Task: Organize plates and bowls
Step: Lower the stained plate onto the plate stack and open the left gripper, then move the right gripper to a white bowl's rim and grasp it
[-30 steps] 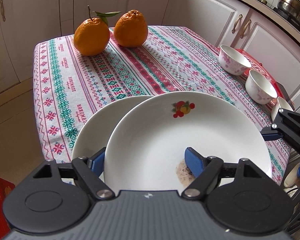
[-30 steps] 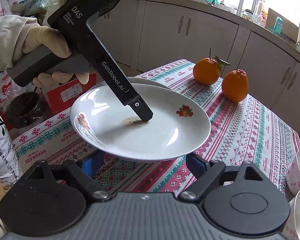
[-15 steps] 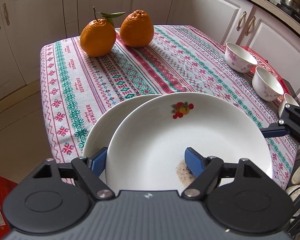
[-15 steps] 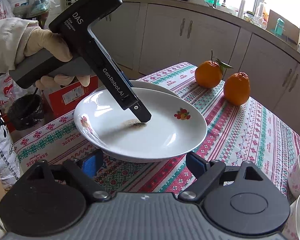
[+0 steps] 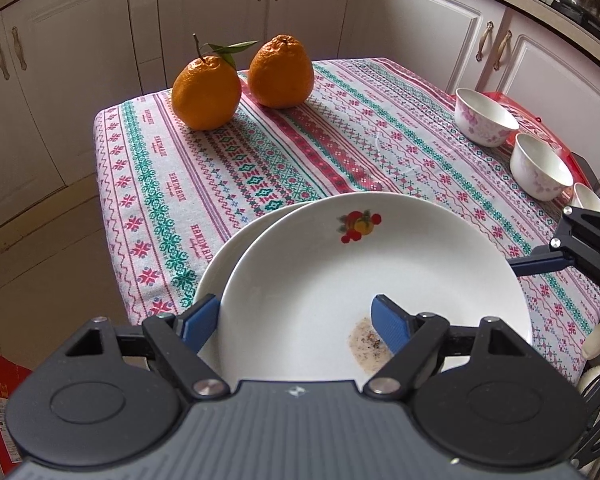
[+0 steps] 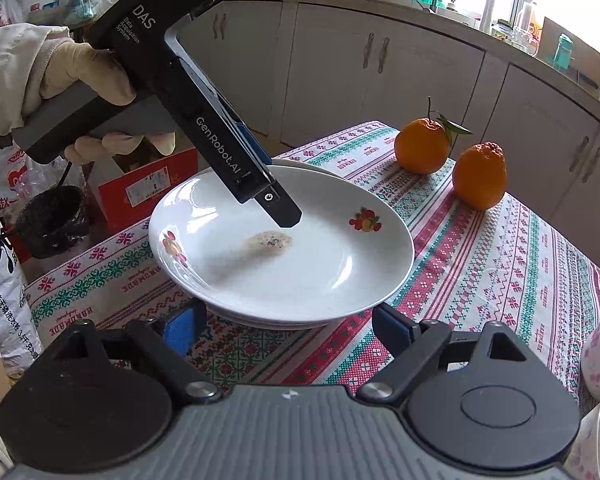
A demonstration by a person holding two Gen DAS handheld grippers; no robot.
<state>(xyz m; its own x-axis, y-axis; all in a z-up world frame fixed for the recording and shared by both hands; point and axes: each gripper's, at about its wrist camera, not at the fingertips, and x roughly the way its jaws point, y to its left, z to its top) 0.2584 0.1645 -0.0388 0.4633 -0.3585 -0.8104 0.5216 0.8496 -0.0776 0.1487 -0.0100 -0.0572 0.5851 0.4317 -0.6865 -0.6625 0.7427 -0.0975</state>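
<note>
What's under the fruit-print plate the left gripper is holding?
A second white plate lies directly under the fruit-print plate, its rim showing at the left. The striped tablecloth lies below both. The lower plate's centre is covered, so any print or residue is hidden.

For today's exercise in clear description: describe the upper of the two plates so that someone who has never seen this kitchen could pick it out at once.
Start at the table with the patterned tablecloth; two white plates are stacked near its corner, opposite the two oranges. The upper plate is in the left tongs. Unlike the lower plate, it shows a small fruit print and a brownish speckled smear.
</note>
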